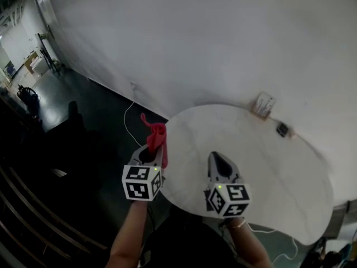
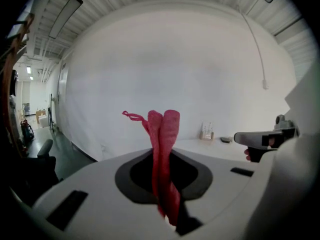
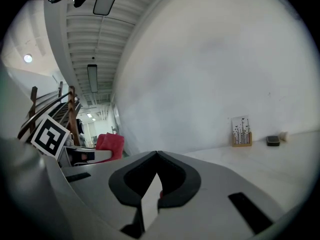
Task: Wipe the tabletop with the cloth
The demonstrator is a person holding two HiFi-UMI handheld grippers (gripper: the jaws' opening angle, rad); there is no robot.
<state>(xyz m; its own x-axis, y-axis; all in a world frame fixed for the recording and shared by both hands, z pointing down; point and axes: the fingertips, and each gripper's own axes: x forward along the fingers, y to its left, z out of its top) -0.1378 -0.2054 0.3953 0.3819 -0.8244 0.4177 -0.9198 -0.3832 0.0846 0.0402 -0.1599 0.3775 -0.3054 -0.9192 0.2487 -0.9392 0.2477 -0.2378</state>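
Cloth [image 1: 157,134] clamped upright in left hand-held gripper [image 1: 158,151], beside tabletop [image 1: 273,172], right hand-held gripper [image 1: 216,157] closed, empty

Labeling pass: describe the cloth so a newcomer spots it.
Find the white round table. At its left edge the left gripper pinches the cloth, a strip sticking out past the jaws. It is the only red thing around.

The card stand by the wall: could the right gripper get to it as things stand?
Probably yes. The right gripper is over the table with nothing standing between it and the card stand; the small dark object sits aside. Its jaws are shut, so they would need opening first.
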